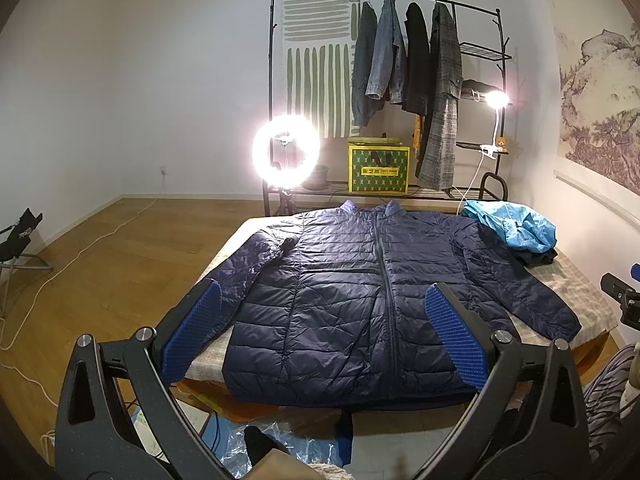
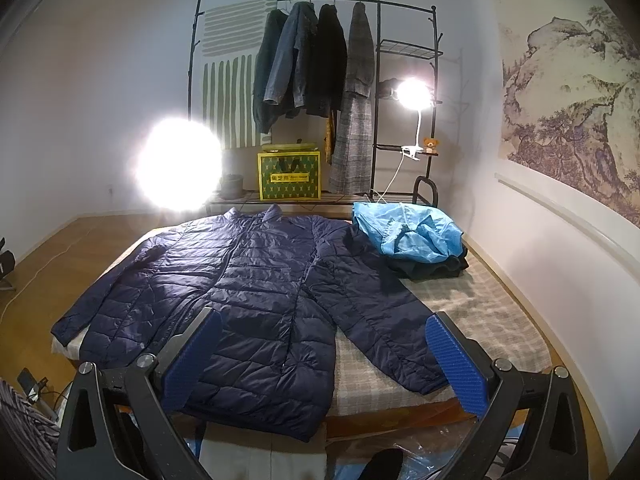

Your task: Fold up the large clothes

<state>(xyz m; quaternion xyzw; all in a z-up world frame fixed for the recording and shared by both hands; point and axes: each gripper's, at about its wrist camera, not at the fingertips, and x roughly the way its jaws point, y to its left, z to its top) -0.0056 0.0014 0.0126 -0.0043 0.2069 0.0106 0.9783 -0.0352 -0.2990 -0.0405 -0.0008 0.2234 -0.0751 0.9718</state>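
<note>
Navy puffer jacket (image 1: 352, 300) spread flat, zipped, on checked table cover (image 2: 492, 312); left gripper (image 1: 320, 328) and right gripper (image 2: 324, 356) both spread wide, empty; yellow box (image 1: 378, 170) lettering unreadable.

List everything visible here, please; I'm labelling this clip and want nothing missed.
Puffer jacket: 1, navy, spread flat front-up on the table, sleeves out.
Crumpled garment: 1, light blue, far right corner of the table, on a dark item.
Table: 1, pale checked cover.
Clothes rack: 1, black metal, by the far wall.
Hanging coats: 4, dark, denim and grey check, on the rack.
Striped hanging: 1, green and white, rack's left.
Box: 1, yellow-green, rack's bottom shelf.
Ring light: 1, lit, left of the box.
Clip lamp: 1, white, lit, on the rack.
Toy bear: 1, brown, rack shelf.
Wall scroll: 1, landscape, right wall.
Left gripper: open, above the jacket's hem.
Right gripper: open, empty.
</note>
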